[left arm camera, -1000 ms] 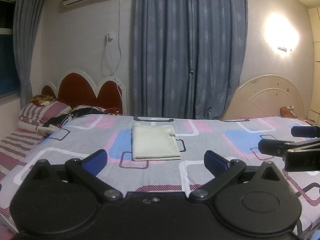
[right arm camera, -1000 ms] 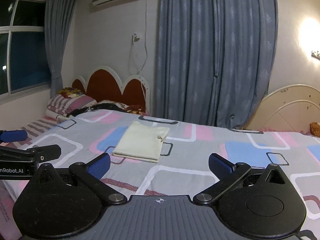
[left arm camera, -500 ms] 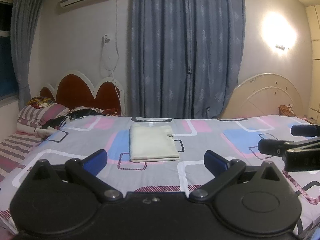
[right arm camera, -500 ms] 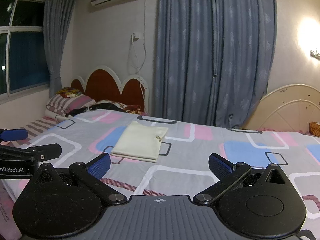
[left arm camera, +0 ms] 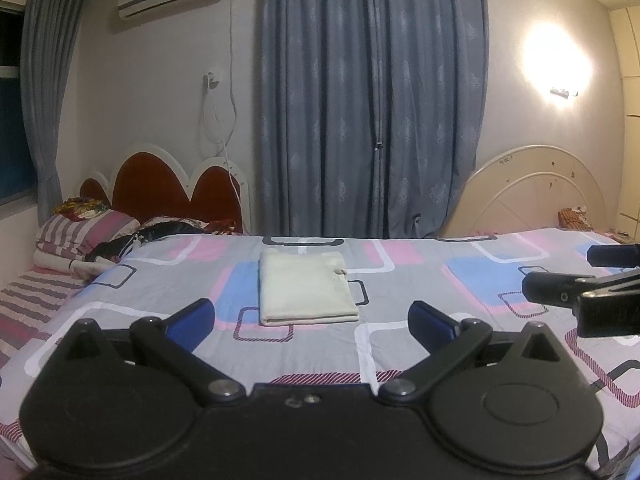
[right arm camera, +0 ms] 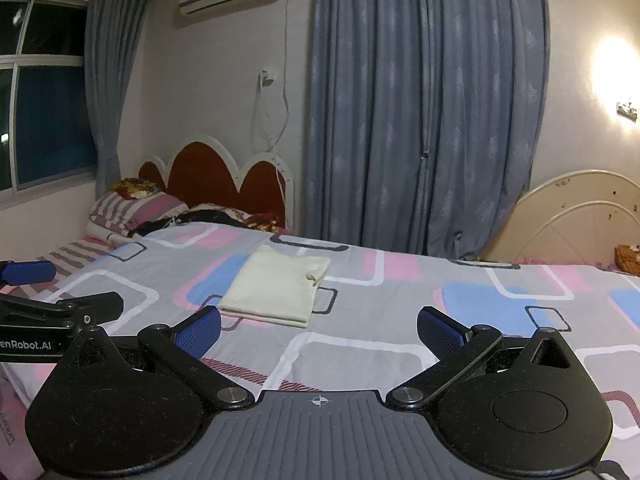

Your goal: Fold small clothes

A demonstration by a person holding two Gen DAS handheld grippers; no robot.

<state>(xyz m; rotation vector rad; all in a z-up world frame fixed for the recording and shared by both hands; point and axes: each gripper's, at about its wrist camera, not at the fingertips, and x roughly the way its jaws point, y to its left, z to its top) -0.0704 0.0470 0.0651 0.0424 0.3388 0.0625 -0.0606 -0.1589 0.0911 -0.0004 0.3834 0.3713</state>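
Note:
A cream garment point(left arm camera: 306, 286) lies folded into a neat rectangle on the patterned bedspread point(left arm camera: 420, 280), well beyond both grippers; it also shows as the cream garment point(right arm camera: 280, 288) in the right wrist view. My left gripper point(left arm camera: 311, 322) is open and holds nothing, raised above the near side of the bed. My right gripper point(right arm camera: 319, 330) is open and holds nothing too. In the left wrist view the right gripper point(left arm camera: 592, 276) pokes in from the right edge. In the right wrist view the left gripper point(right arm camera: 48, 292) enters from the left edge.
Striped pillows point(left arm camera: 84, 232) and dark clothing point(left arm camera: 152, 236) lie by the red headboard point(left arm camera: 176, 188) at the left. A cream footboard point(left arm camera: 532, 192) stands at the far right. Grey curtains point(left arm camera: 372, 96) hang behind the bed point(right arm camera: 400, 320).
Both cameras have drifted slightly, so the folded garment sits a little differently in view. The garment itself has not moved and both grippers stay open.

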